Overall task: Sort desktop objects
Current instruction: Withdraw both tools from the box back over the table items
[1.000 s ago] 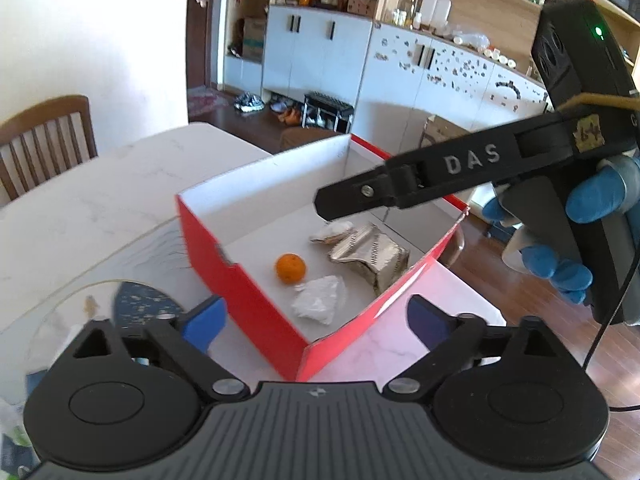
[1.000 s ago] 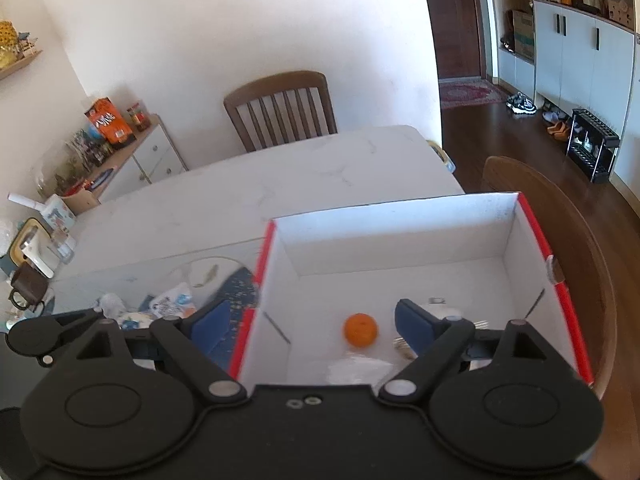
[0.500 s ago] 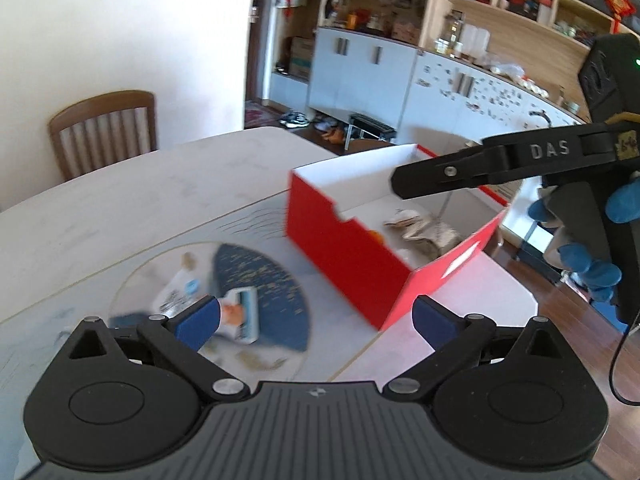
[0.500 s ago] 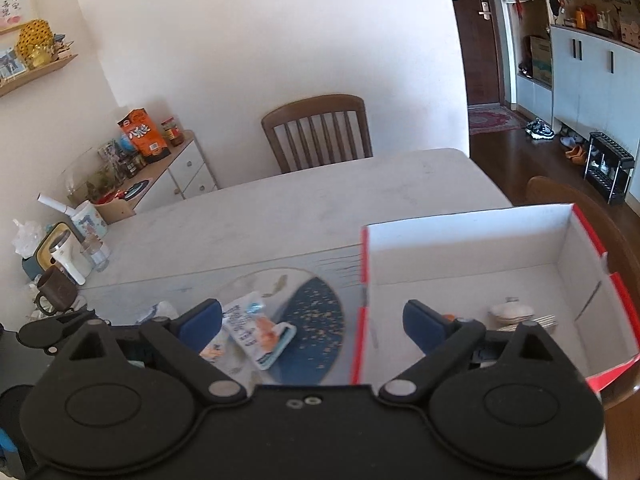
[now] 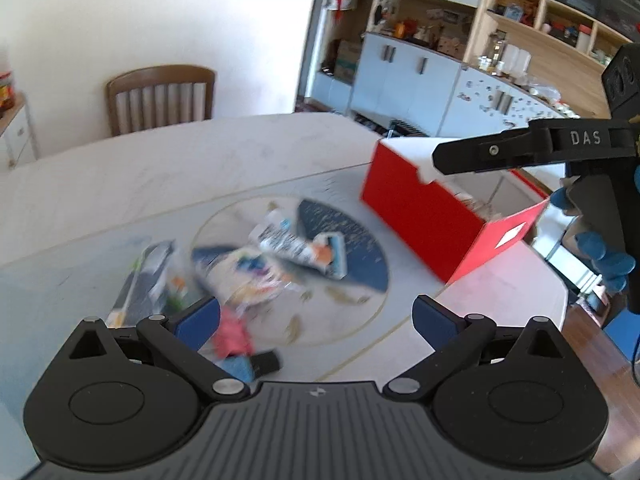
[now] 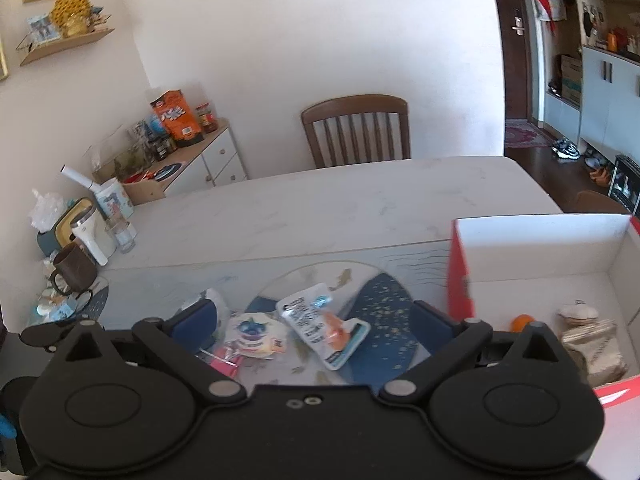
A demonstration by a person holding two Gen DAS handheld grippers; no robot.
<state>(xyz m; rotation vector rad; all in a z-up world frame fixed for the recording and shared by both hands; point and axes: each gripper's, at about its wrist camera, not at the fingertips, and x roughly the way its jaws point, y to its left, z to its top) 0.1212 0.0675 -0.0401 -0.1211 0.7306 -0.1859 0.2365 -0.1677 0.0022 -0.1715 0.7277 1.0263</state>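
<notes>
A red box (image 5: pixel 420 208) with white inside (image 6: pixel 540 248) stands at the right of the table and holds an orange (image 6: pixel 522 322), a silver crumpled bag (image 6: pixel 592 350) and a pale lump (image 6: pixel 578 314). Loose packets lie on the round blue-and-grey mat (image 6: pixel 384 300): a white snack packet with orange print (image 6: pixel 324 324) (image 5: pixel 300 246), a round blue-printed packet (image 6: pixel 252 332), a pink item (image 5: pixel 232 338). My left gripper (image 5: pixel 316 316) is open and empty above the packets. My right gripper (image 6: pixel 316 320) is open and empty over the white packet; it shows in the left wrist view (image 5: pixel 520 152) above the box.
A wooden chair (image 6: pixel 356 132) stands at the table's far side. A brown mug (image 6: pixel 74 272), a glass (image 6: pixel 120 232) and a white bottle (image 6: pixel 90 232) crowd the table's left end. A sideboard (image 6: pixel 200 160) with jars stands behind. The table edge (image 5: pixel 560 292) is near right.
Both grippers have swung left from over the red box to over the packets on the mat. The box now sits at the right of both views. Both stayed open.
</notes>
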